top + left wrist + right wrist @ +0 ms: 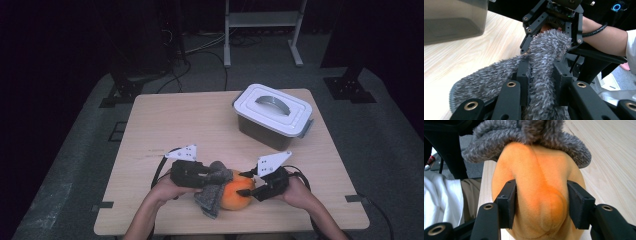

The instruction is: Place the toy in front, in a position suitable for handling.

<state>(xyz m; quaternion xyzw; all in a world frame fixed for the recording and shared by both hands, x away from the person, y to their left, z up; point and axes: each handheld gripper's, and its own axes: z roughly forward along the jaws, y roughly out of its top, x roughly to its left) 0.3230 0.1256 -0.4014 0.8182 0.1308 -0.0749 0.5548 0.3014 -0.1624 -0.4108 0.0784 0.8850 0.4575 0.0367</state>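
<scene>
The wooden table [165,125] carries a lidded grey storage box [272,116] at its far right. Near the front edge lies an orange plush toy [235,196] with a fuzzy grey cloth [212,192] draped over its left end. The right gripper [541,205] straddles the toy — its pads seem to press the plush. The left gripper [541,75] is clamped tight on the cloth.

Left gripper [541,72] fingers [523,72] pinched on fuzzy grey cloth [499,77], right gripper [550,32] at twelve o'clock, translucent box [451,20] at ten, wooden counter [461,55] beneath
</scene>
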